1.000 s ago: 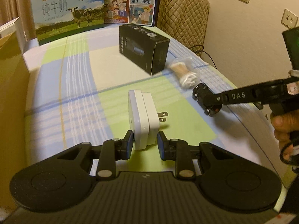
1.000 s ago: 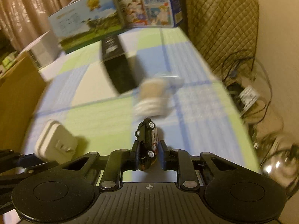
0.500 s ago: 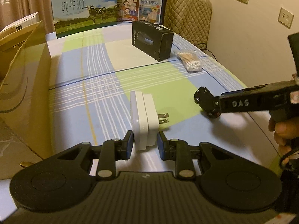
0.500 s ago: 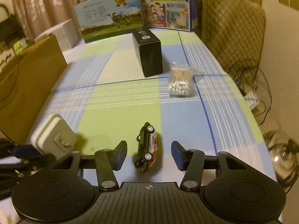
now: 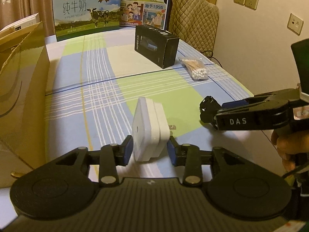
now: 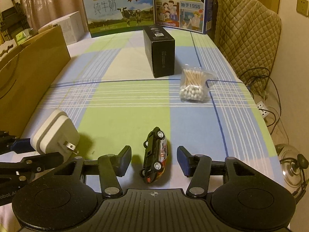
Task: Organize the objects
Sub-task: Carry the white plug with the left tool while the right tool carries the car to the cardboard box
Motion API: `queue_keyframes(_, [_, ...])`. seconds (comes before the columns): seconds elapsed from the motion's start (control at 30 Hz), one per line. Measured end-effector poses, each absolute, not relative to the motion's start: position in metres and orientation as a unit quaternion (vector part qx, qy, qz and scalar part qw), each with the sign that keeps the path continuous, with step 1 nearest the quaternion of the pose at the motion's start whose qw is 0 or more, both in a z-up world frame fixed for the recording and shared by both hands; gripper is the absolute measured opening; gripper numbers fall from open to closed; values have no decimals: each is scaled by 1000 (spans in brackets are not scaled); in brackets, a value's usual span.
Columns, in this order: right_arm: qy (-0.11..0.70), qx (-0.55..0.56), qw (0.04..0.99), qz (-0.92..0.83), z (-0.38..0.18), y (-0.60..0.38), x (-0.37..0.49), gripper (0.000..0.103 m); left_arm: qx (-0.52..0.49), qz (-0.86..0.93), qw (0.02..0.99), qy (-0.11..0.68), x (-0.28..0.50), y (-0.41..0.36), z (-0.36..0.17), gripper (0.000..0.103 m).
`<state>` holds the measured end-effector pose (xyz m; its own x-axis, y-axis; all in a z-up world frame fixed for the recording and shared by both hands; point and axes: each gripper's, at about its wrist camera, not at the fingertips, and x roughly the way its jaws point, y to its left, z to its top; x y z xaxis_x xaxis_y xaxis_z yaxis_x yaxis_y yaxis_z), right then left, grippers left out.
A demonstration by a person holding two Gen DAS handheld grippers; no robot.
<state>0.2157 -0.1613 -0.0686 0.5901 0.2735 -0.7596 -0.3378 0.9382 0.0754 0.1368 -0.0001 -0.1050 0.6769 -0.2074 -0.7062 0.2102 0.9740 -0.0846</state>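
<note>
In the left wrist view, the left gripper (image 5: 149, 150) is seen at lower centre with its jaws slightly apart, and the white square plug adapter (image 5: 149, 130) stands on edge between them; narrow gaps are visible between the blue pads and the adapter's faces, so no clamping is shown. The adapter's metal prongs are pointed toward the right of the frame. In the right wrist view, the right gripper (image 6: 154, 161) is seen with its jaws spread wide, and the small black toy car (image 6: 155, 155) lies on its side midway between the fingertips, touched by neither pad. Both objects rest on the blue, green and white checked tablecloth (image 6: 123, 116). Farther up the frame, a clear bag of cotton swabs (image 6: 193, 86) lies just beside a black rectangular carton (image 6: 161, 51). A brown cardboard box (image 6: 29, 77) is seen along the left edge, and two printed milk cartons (image 6: 119, 11) stand at the top.
</note>
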Motion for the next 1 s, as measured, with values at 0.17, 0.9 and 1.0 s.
queue_keyframes(0.17, [420,-33,891,170,-68,-162,216,49,-3,-117,921,373,140,-4,-102,35])
queue_keyframes(0.9, [420,-23,892,168,-67,-164,217,49,-14,-93,918,385,151,-1,-98,29])
queue_keyframes(1.0, [420,-23,891,169,-67,-163,217,49,-22,-89,918,386,150,3,-96,29])
